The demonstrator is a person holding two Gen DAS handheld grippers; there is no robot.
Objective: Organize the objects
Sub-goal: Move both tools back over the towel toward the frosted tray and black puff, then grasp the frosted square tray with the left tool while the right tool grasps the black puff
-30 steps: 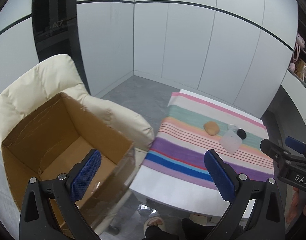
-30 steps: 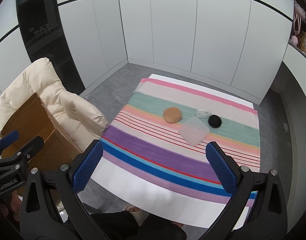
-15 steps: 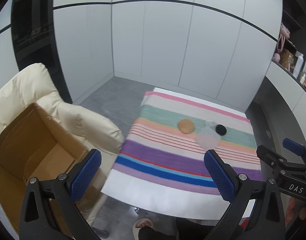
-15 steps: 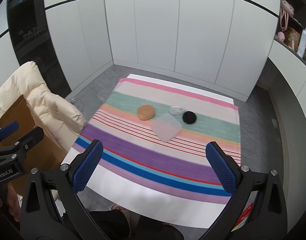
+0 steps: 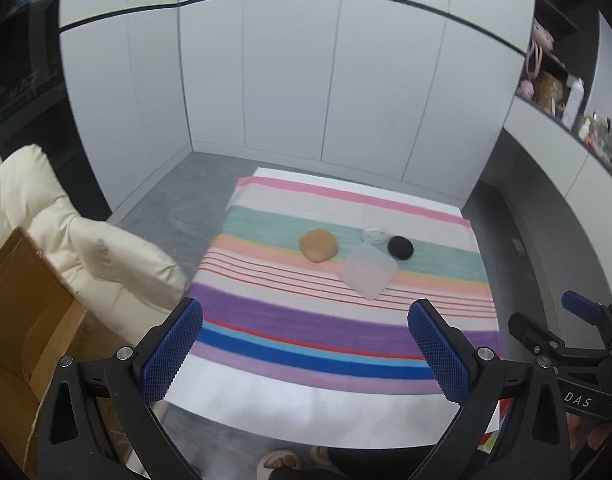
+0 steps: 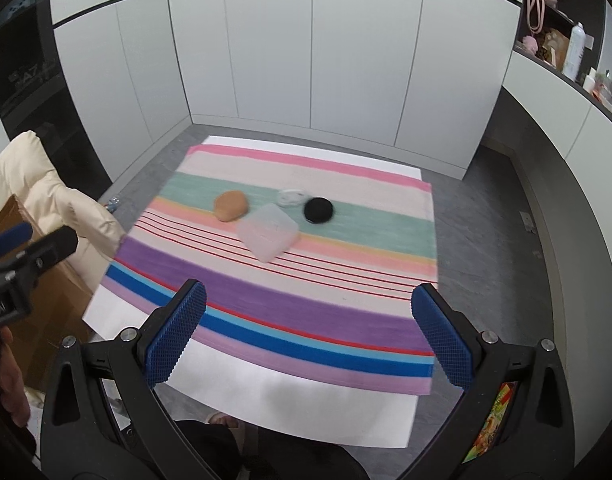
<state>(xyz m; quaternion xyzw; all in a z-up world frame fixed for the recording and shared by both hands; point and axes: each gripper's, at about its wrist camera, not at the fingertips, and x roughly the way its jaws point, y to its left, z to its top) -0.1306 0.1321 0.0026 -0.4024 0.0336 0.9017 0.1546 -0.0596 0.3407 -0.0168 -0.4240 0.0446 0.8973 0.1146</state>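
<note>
On the striped tablecloth (image 5: 306, 320) lie a tan rounded object (image 5: 318, 244), a frosted square plastic lid or box (image 5: 368, 270), a black round disc (image 5: 400, 247) and a small clear round lid (image 5: 373, 235). The right wrist view shows the same tan object (image 6: 231, 205), frosted square (image 6: 268, 232), black disc (image 6: 318, 210) and clear lid (image 6: 291, 197). My left gripper (image 5: 306, 350) is open and empty above the table's near edge. My right gripper (image 6: 308, 336) is open and empty, also short of the objects.
An open cardboard box (image 5: 22, 320) sits on a cream padded chair (image 5: 86, 248) left of the table. White cabinet walls stand behind. A shelf with bottles and toys (image 5: 562, 92) is at the right. Grey floor surrounds the table.
Both grippers have swung right, away from the cardboard box and toward the table. The objects now sit more central in both views. Both grippers stay open.
</note>
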